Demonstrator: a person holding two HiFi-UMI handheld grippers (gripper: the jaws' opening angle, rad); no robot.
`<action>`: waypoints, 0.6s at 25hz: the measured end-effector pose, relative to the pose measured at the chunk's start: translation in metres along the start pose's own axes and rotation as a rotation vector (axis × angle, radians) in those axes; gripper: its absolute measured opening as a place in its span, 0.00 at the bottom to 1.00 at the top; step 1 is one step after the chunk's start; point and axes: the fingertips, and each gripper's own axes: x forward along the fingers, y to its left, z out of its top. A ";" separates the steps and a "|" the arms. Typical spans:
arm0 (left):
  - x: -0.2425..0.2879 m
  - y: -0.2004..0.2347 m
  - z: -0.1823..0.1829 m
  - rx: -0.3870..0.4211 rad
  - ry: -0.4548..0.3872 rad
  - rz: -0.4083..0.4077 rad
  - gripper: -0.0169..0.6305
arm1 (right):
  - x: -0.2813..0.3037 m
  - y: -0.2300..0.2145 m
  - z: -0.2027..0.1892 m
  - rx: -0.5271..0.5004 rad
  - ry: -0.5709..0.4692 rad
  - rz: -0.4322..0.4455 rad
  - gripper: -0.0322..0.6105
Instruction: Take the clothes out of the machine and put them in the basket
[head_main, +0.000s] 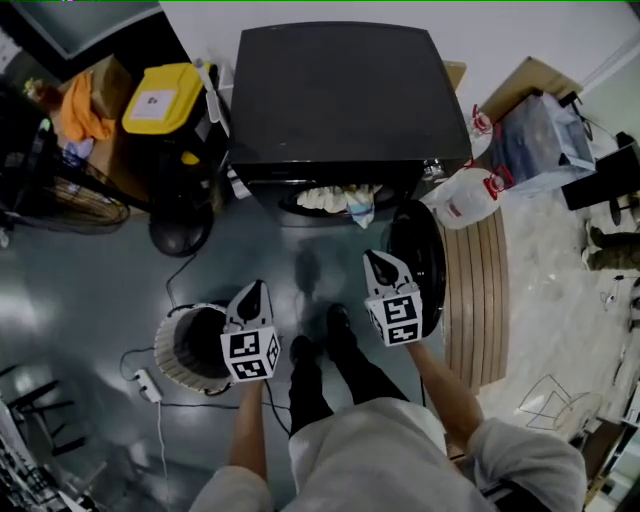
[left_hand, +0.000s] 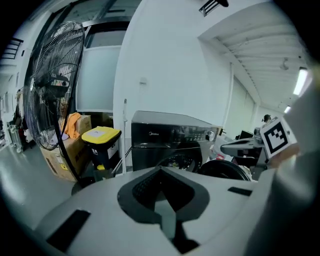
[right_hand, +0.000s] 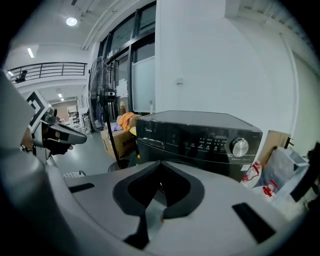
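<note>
A black front-loading washing machine (head_main: 340, 100) stands at the top of the head view, its round door (head_main: 420, 262) swung open to the right. Pale clothes (head_main: 340, 198) bulge out of the drum opening. A round basket (head_main: 176, 352) with a dark inside stands on the floor at the lower left. My left gripper (head_main: 257, 291) hovers over the basket's right rim, shut and empty. My right gripper (head_main: 371, 259) is beside the open door, shut with nothing in it. Both point toward the machine (left_hand: 170, 135), which also fills the right gripper view (right_hand: 200, 135).
A yellow-lidded bin (head_main: 162, 98) and a standing fan (head_main: 70, 200) are left of the machine. A white detergent jug (head_main: 468, 195), a slatted wooden board (head_main: 478, 290) and a bag (head_main: 540, 135) lie to the right. A power strip (head_main: 147, 383) with cable lies by the basket.
</note>
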 end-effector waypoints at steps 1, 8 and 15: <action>0.005 0.002 -0.006 0.000 0.005 0.005 0.05 | 0.007 -0.002 -0.007 0.001 0.004 0.005 0.08; 0.047 0.017 -0.051 -0.041 0.024 0.025 0.05 | 0.064 -0.003 -0.055 -0.012 0.032 0.026 0.08; 0.100 0.026 -0.097 -0.060 0.019 -0.001 0.05 | 0.117 -0.002 -0.114 -0.007 0.054 0.004 0.08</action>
